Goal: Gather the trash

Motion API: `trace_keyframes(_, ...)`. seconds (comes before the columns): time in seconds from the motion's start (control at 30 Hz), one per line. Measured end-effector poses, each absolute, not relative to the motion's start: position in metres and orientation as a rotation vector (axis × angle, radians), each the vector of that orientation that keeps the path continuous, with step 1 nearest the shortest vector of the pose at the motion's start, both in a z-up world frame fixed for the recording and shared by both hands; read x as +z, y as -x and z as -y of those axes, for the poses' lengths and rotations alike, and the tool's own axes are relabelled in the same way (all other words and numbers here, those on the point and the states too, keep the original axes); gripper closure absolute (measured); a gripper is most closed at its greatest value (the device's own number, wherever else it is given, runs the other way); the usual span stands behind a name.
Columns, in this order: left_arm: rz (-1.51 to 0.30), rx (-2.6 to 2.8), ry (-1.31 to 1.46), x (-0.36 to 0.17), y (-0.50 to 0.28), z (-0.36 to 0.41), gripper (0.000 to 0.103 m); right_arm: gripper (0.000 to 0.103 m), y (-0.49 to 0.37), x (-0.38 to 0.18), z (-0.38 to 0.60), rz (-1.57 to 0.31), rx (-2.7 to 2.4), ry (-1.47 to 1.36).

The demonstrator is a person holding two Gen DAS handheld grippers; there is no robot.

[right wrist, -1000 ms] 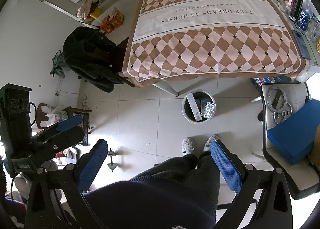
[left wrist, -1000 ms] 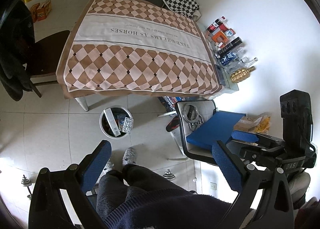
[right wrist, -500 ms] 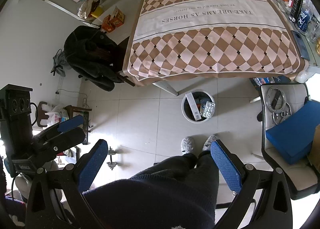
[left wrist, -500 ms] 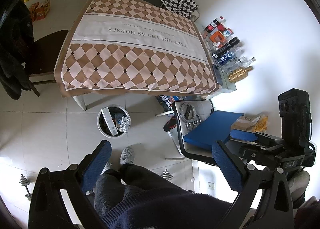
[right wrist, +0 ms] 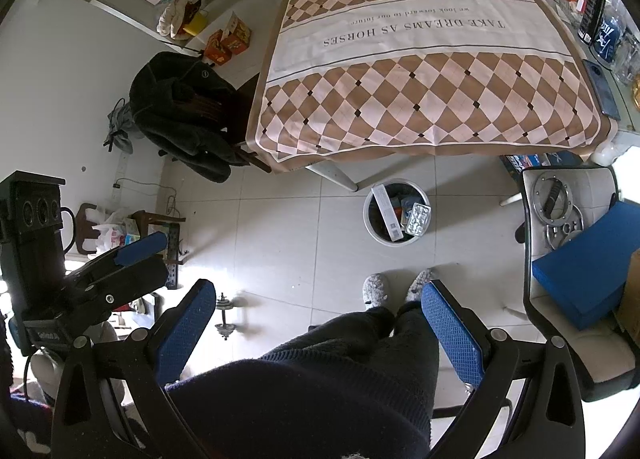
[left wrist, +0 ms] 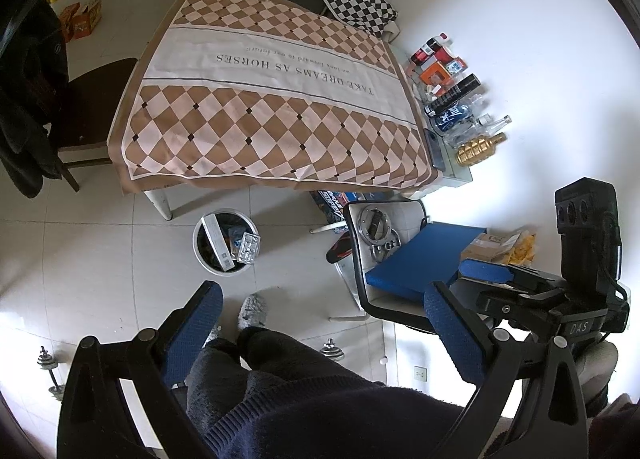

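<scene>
The left gripper (left wrist: pixel 320 323) stood wide apart, its blue textured pads holding nothing; the right gripper (right wrist: pixel 320 319) was likewise spread wide and empty. Both hung high above the person's dark knitted trousers and grey fuzzy slippers (right wrist: pixel 376 287). The round grey waste bin (right wrist: pixel 376 235) stood on the pale tiled floor just beside the near table leg, containing a long white carton (right wrist: pixel 387 217) and a foil blister pack (right wrist: pixel 417 218). The brown-and-cream checked tablecloth (left wrist: pixel 272 119) covered the table beyond. A white chair carrying a flat blue board (left wrist: pixel 416 259) and metal rings stood to the right.
</scene>
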State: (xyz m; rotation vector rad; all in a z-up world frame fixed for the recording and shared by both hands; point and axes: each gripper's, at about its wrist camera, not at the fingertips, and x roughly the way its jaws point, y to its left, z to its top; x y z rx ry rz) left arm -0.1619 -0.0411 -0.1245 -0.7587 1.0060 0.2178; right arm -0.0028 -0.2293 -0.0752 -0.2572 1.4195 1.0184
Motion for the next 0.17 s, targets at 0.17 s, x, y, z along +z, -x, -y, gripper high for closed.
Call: trace_keyframes(0.17, -1.005, 0.216, 0.758, -0.1235, 0.1610, 0.0424, 0.000, 0.000, 0.0030, -0.0746, 0.2303, -1.419, 1.020, 0.256)
